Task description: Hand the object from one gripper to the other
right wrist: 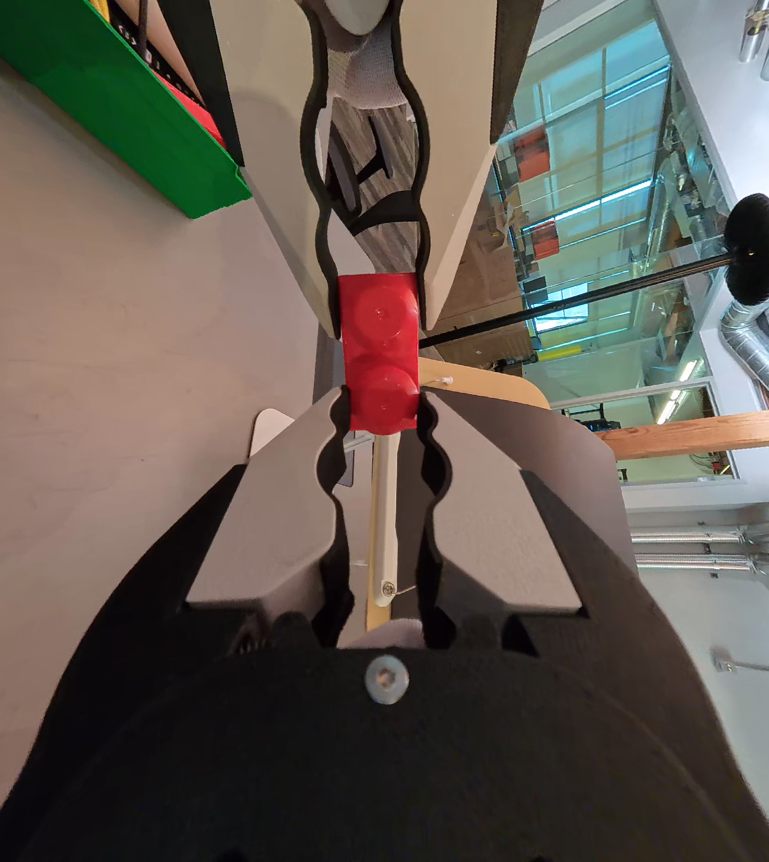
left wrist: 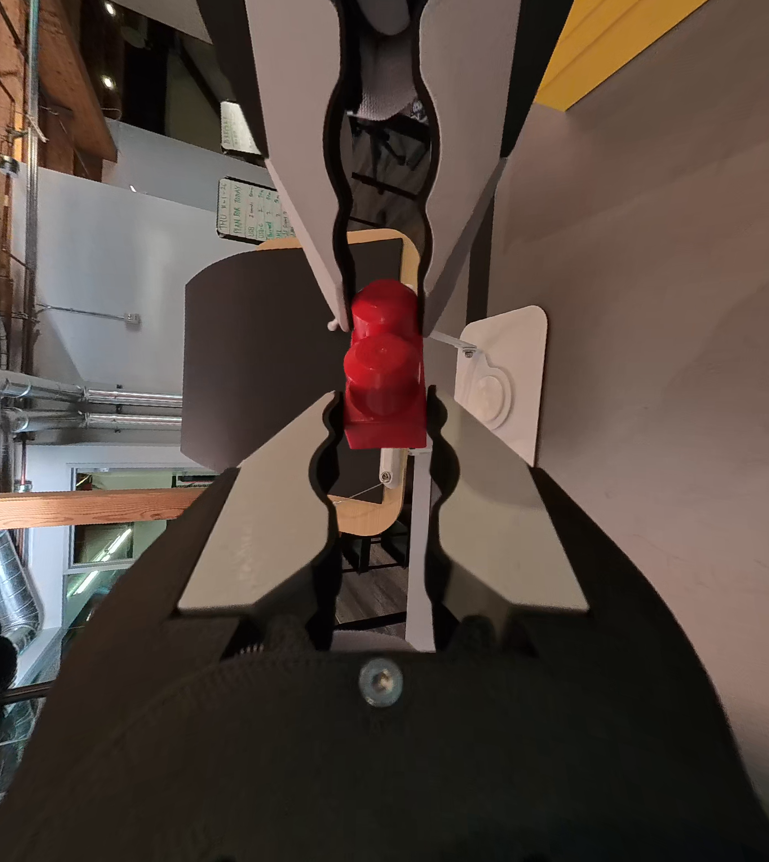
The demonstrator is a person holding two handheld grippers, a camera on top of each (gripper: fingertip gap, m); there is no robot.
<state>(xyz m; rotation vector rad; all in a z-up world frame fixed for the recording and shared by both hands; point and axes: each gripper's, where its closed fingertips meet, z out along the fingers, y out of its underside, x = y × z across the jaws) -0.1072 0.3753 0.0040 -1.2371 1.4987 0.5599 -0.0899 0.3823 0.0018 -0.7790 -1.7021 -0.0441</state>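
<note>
Gripping red block (left wrist: 385,382): both tongs, no markings.

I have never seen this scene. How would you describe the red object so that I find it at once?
Look at the middle of either wrist view, where the left gripper and the right gripper meet tip to tip. Between them sits the red brick, gripped at both ends. It is the only bright red, glossy piece there, with two round studs.

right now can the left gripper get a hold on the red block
Probably yes, it seems to have one already: the left gripper fingertips flank the near end of the red block, while the right gripper pinches the far end, leaving this end free.
</note>
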